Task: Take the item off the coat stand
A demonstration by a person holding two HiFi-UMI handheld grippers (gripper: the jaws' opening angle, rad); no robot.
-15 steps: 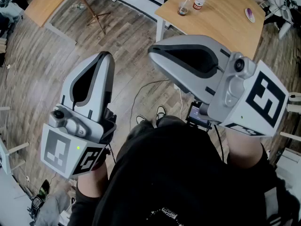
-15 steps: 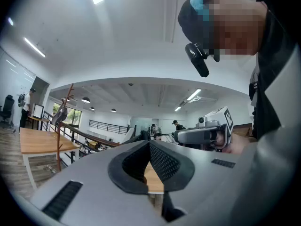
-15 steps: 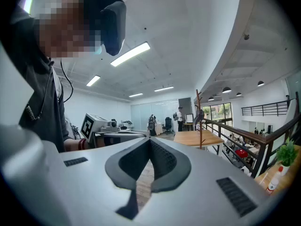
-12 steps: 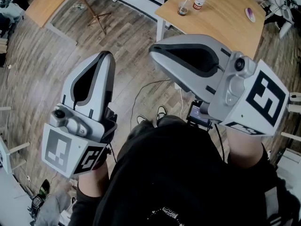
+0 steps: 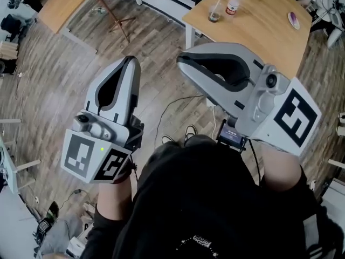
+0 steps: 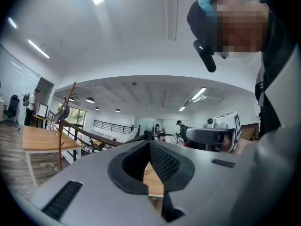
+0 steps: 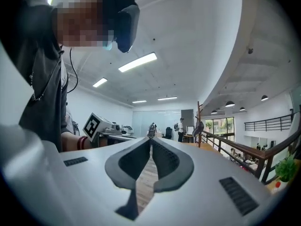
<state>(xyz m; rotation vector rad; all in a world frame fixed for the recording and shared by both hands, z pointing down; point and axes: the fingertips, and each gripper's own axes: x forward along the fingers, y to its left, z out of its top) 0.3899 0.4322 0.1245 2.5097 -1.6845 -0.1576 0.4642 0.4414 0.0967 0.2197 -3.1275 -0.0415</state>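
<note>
The wooden coat stand rises far off beside a table, with a grey item hung on its upper pegs. The right gripper view shows the same coat stand and grey item in the distance. Only the stand's pole and feet show in the head view. My left gripper and right gripper are held close to the person's chest, well short of the stand. Both are shut with nothing between the jaws, as seen at the left gripper and the right gripper.
A wooden table ahead on the right carries a glass, a bottle and a purple object. Another table stands next to the coat stand. A cable lies on the plank floor.
Both grippers sit slightly higher and further right in the head view than before. Their jaws stay shut and empty.
</note>
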